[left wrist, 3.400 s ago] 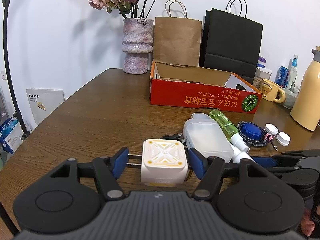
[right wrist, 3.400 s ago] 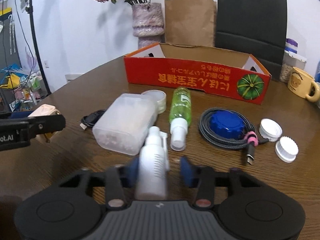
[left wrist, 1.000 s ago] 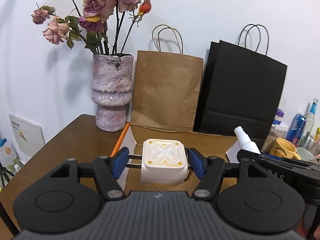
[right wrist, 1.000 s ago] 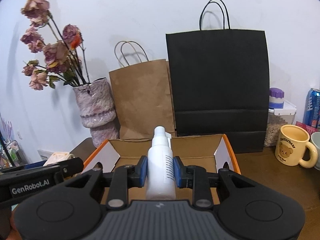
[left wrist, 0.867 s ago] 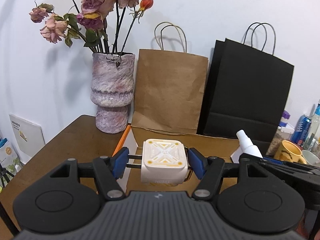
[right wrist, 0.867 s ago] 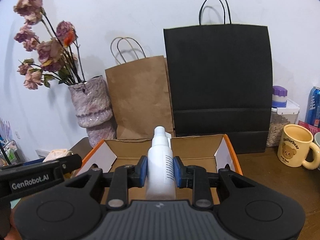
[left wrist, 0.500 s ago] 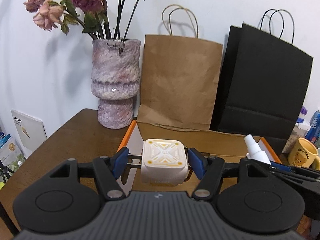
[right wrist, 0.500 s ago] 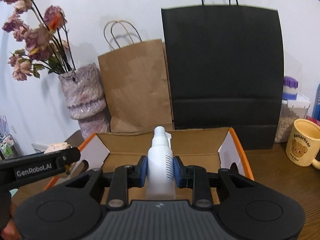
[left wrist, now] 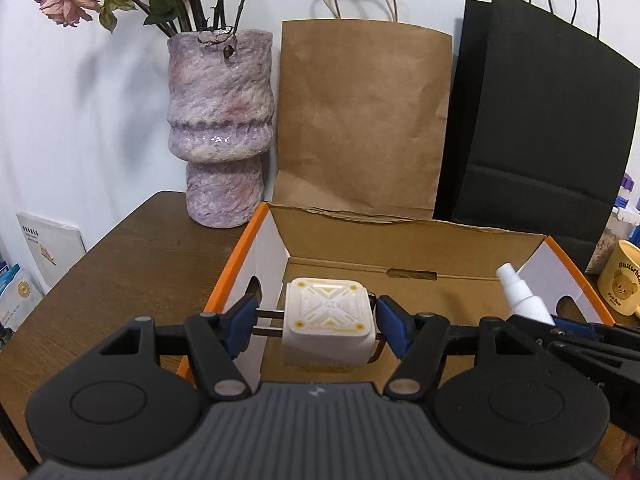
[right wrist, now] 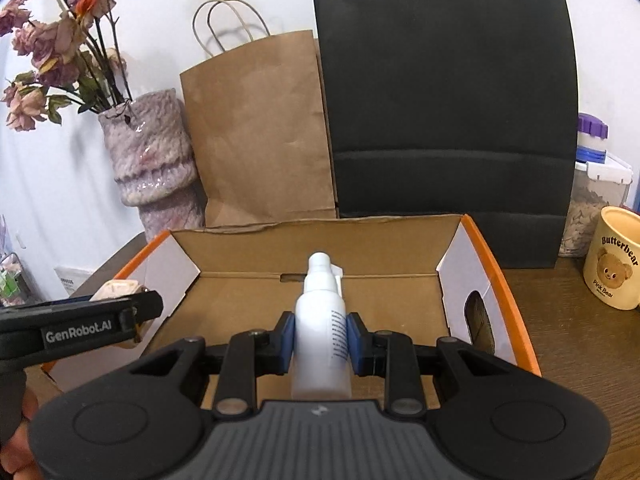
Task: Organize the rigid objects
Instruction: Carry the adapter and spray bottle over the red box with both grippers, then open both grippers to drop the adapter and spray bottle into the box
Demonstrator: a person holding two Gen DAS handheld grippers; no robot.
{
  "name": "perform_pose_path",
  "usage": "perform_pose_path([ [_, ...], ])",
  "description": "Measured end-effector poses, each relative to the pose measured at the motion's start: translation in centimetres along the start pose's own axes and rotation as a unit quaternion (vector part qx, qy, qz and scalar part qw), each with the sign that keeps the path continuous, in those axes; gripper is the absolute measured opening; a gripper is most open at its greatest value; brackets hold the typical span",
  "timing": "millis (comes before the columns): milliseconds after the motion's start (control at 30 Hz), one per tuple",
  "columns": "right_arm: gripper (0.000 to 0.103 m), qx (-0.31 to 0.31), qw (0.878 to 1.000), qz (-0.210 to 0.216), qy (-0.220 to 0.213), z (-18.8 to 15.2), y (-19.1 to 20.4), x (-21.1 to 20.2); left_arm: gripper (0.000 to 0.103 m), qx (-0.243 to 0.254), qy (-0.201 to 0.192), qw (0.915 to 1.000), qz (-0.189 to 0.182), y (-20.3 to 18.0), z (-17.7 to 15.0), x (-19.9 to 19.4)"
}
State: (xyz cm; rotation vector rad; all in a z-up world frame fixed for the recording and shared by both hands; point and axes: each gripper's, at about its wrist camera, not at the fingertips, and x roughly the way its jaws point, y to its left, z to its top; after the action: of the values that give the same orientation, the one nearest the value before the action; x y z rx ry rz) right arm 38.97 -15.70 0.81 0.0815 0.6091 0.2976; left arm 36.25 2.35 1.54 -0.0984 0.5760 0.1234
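Observation:
My left gripper (left wrist: 316, 322) is shut on a white square charger plug (left wrist: 328, 322) with yellow marks, its prongs pointing left, held over the left end of the open cardboard box (left wrist: 400, 236). My right gripper (right wrist: 321, 338) is shut on a white spray bottle (right wrist: 322, 336), nozzle pointing away, held over the middle of the box (right wrist: 320, 236). The bottle's nozzle also shows in the left wrist view (left wrist: 520, 294). The left gripper's side shows at the left of the right wrist view (right wrist: 80, 330). The box floor in view is bare cardboard.
A purple vase (left wrist: 220, 128) with dried roses stands behind the box at the left. A brown paper bag (left wrist: 360, 120) and a black paper bag (left wrist: 540, 140) stand against the wall behind it. A yellow bear mug (right wrist: 614, 258) and a jar sit at the right on the wooden table (left wrist: 120, 264).
Both grippers have moved forward and down toward the box, each still holding its object. The box now looks larger and its inside floor shows.

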Motion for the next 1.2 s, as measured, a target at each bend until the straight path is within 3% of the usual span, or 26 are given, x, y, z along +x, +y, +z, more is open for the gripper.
perform_pose_path([
  [100, 0.031, -0.001, 1.000, 0.002, 0.007, -0.1, -0.1, 0.0, 0.069, 0.001, -0.004, 1.0000, 0.000, 0.0, 0.1, -0.1],
  [167, 0.055, -0.007, 1.000, -0.011, 0.006, 0.0, -0.1, -0.2, 0.088, 0.002, -0.014, 0.9999, 0.003, 0.1, 0.2, -0.5],
  [200, 0.074, -0.008, 1.000, -0.020, 0.001, 0.0, -0.2, -0.4, 0.091, 0.003, -0.018, 0.9998, 0.003, 0.1, 0.3, -0.7],
  [233, 0.083, -0.008, 1.000, -0.028, -0.003, 0.0, -0.2, -0.5, 0.097, 0.004, -0.022, 0.9997, 0.004, 0.2, 0.4, -0.9],
  [267, 0.084, -0.006, 1.000, -0.030, -0.005, 0.1, -0.4, -0.7, 0.103, 0.003, -0.025, 0.9997, 0.006, 0.2, 0.5, -1.1],
  [400, 0.103, 0.011, 0.999, -0.045, -0.009, 0.4, -1.2, -1.0, 0.103, 0.004, -0.024, 0.9996, 0.011, 0.4, 0.8, -1.3],
  [800, 0.103, 0.006, 0.999, -0.052, -0.008, 0.7, -0.9, -1.4, 0.103, 0.007, -0.022, 0.9995, 0.020, 0.6, 1.0, -1.6],
  [1200, 0.103, -0.015, 0.998, -0.039, -0.041, 0.7, 0.6, -5.4, 0.103, 0.002, -0.051, 0.9983, 0.028, 1.5, 0.8, -5.1],
])
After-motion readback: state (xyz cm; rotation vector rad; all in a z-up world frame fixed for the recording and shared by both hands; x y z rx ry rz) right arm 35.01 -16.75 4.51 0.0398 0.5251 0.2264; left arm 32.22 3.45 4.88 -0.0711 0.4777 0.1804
